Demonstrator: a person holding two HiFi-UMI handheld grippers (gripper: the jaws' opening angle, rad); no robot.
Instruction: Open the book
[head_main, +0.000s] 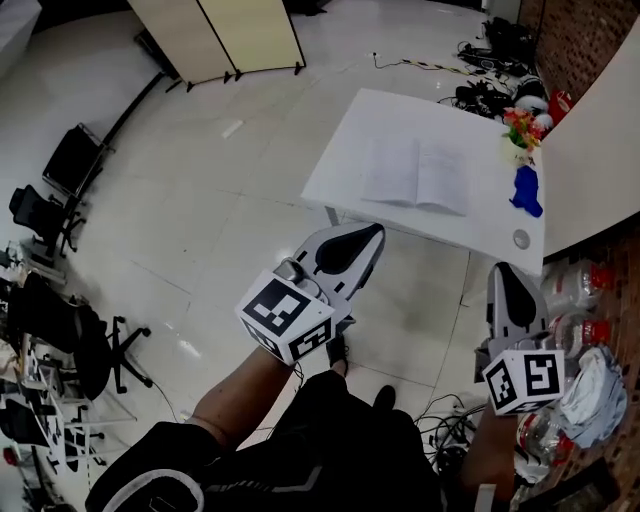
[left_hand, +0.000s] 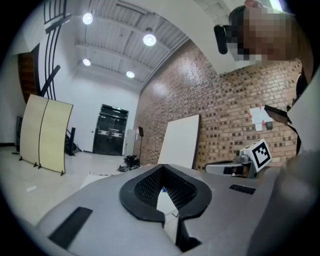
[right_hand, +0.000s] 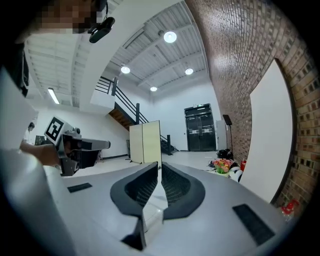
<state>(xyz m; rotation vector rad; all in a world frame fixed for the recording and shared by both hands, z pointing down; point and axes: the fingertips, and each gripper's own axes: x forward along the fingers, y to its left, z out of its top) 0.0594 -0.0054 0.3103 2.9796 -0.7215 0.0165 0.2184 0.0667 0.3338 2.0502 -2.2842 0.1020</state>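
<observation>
Book (head_main: 415, 175) is seen flat on the worktop (head_main: 345, 150), long axis nine to three, well apart from both grippers. It lies at one o'clock from the nearer left gripper (head_main: 376, 232) and eleven from the right gripper (head_main: 500, 270). Both pairs of jaws are pressed together, empty.

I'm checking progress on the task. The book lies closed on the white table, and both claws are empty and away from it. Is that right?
Not quite. The head view shows the book lying open, its pages spread flat on the white table. The rest holds: the left claw and the right claw are both empty and away from it.
</observation>
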